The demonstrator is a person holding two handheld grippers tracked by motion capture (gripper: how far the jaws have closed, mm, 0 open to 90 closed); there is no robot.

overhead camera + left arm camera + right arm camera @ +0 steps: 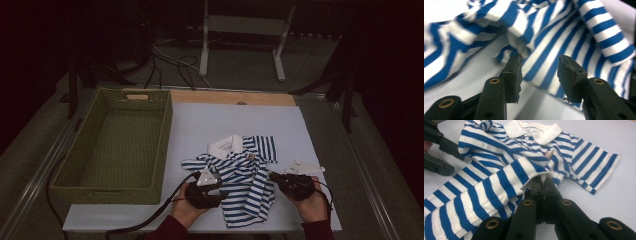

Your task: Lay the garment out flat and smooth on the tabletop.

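Lower centre of the high view: one blue-and-white striped polo shirt (242, 175) lies crumpled on the pale worktop (200, 125), white collar toward the far edge, hem toward the near edge.

Two claws, one per hand, both at the near edge. Left claw (220, 192) sits at the shirt's left side. In the left gripper view the left claw (540, 68) has its jaws part open; striped cloth shows beyond the gap and the pads press nothing. Right claw (272, 176) is at the shirt's right side. In the right gripper view the right claw (544, 180) has its jaws closed tight together, tips tucked under a folded edge of the shirt (524, 157). Looks pinched on cloth, but the tips are hidden by the fold.

Left of the shirt, well apart: one green woven basket (162, 145), long side running near to far. Nothing lies between shirt and basket.

Far edge: one bare wooden strip (235, 97). Beyond it on the floor, one grey metal stand (205, 45) and several loose cables (175, 62).
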